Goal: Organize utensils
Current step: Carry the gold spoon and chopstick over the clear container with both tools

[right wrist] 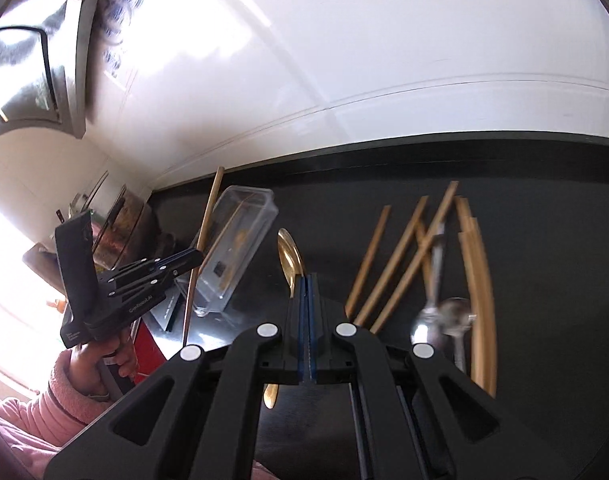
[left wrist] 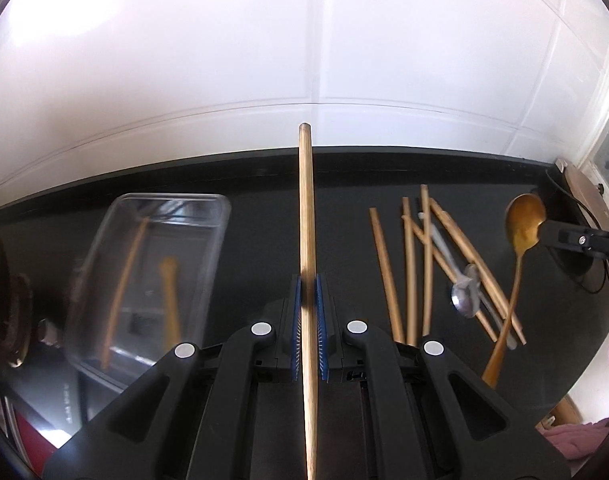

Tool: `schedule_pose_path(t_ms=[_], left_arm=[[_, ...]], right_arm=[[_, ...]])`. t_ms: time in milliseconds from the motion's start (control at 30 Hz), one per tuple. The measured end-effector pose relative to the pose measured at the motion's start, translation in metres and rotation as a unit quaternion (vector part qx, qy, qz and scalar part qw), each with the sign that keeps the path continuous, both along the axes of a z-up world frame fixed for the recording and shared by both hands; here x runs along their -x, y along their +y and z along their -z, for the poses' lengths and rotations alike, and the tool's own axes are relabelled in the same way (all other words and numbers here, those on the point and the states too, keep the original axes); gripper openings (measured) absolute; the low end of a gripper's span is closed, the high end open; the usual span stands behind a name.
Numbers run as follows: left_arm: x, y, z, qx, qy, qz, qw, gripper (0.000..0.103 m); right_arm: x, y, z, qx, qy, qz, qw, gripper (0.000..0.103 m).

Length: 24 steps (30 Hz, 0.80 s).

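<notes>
Left hand-held gripper (left wrist: 309, 280) is clamped on a long round wooden chopstick (left wrist: 307, 216); I see the stick running up between the blue pads (left wrist: 297, 320), tip raised above the black counter (left wrist: 264, 208). From the right wrist view the same left hand-held gripper (right wrist: 192, 258) sits up off the counter, stick (right wrist: 202, 240) near upright and a bit tilted, just in front of the clear rectangular plastic container (right wrist: 240, 240).

Right hand-held gripper (right wrist: 307, 280) is pinched on the handle of a gold metal spoon (right wrist: 289, 252); bowl pokes out past the fingertips, handle end shows below the jaws. Left wrist view confirms: gold spoon (left wrist: 522, 232) lifted, bowl up, right hand-held gripper (left wrist: 560, 236) gripping near the bowl.

Clear container (left wrist: 152, 264) stands on the counter to the left, with what look like two wooden pieces inside; blurred, so I can't tell exactly what.

Loose pile of wooden chopsticks (left wrist: 412, 264) lies on the counter to the right, some crossed. Two silver metal spoons (left wrist: 464, 296) lie among them, bowls touching or overlapping, can't tell which. Same pile (right wrist: 404, 256) and silver spoons (right wrist: 440, 316) show in the right wrist view.

White tiled wall (left wrist: 304, 60) behind the counter.
</notes>
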<state>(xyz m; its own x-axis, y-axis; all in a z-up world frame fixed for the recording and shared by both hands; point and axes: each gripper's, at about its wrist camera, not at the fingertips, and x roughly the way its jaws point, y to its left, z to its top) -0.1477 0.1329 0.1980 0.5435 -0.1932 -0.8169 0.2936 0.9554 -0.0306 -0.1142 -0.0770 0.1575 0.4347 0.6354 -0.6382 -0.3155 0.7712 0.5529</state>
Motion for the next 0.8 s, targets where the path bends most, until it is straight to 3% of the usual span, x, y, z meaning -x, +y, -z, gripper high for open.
schedule_pose_path(t_ms=[167,433,800], left_arm=[[0.000,0.061,0.000,-0.008,-0.003,-0.031,0.9995,0.006],[-0.027,0.141,0.004,0.004,-0.006,-0.045,0.9990,0.006],[-0.056,0.182,0.011,0.024,-0.003,-0.015,0.9996,0.006]], right_arm=[[0.002,0.067,-0.006,-0.020,0.019,-0.002,1.000,0.002],[-0.001,0.163,-0.038,-0.029,0.000,-0.018,0.999,0.002],[-0.008,0.225,-0.043,-0.011,0.002,-0.006,1.000,0.002]])
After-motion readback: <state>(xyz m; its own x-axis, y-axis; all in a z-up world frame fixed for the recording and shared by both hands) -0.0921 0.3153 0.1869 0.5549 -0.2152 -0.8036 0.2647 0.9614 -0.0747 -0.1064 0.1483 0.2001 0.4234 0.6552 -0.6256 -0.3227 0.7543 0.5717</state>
